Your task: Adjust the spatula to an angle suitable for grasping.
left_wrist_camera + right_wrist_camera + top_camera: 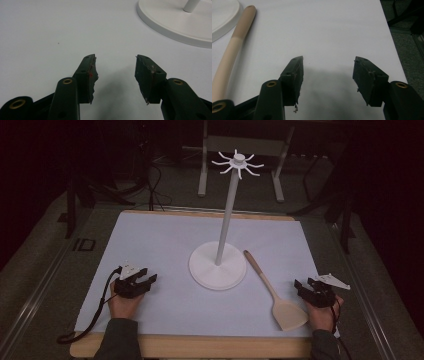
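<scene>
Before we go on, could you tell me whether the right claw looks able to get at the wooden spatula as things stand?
Probably yes: the right claw stands open and empty just beside the wooden spatula, which lies flat on the white mat with nothing between them.

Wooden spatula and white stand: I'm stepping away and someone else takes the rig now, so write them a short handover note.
Left hand-held gripper: open, holds nothing, rests near the table's front left.
Right hand-held gripper: open, holds nothing, at the front right.
Wooden spatula: flat on the white mat, handle end beside the base of the hook stand, blade toward the right hand-held gripper.
Done: nothing picked up yet.
Left: probably grasp the spatula with the right hand-held gripper; perhaps hang it on the stand.
</scene>
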The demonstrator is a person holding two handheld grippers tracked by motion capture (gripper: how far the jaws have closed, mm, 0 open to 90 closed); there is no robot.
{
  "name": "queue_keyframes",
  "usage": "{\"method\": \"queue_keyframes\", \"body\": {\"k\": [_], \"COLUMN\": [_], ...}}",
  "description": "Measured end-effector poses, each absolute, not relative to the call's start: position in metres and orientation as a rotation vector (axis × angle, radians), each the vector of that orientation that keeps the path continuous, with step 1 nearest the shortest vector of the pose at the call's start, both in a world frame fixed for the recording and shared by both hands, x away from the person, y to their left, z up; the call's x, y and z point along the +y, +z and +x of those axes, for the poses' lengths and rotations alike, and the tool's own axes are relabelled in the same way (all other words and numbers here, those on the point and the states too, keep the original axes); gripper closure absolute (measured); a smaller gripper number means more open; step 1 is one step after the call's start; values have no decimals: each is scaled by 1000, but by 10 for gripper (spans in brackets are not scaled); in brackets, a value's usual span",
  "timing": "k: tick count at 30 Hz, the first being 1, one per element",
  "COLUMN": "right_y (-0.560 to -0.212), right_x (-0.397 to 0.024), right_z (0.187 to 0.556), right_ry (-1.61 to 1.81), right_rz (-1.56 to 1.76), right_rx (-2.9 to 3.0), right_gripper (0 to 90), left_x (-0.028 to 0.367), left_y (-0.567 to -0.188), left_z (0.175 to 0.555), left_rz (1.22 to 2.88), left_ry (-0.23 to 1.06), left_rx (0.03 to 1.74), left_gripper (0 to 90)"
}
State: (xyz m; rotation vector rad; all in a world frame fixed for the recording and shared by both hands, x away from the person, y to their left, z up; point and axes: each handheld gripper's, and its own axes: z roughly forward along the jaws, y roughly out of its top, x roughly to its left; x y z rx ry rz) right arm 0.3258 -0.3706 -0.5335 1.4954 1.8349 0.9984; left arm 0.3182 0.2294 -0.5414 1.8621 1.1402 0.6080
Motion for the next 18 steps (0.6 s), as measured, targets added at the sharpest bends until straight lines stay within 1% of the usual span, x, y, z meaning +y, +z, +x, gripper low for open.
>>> {"method": "queue_keyframes", "body": {"k": [12, 18], "right_y": [-534, -534], "right_x": [-370, -370], "right_z": [328, 329], "right_ry": [983, 983], "right_rz": [1510, 1517], "right_rx": [1857, 1862], "right_gripper": [405, 408], "left_x": [230, 231], "left_y": [-541, -541], "left_z": [318, 318], "left_rz": [1847, 1841], "left_ry": [621, 618], "left_rx": [1135, 1141], "left_gripper": [523, 507]}}
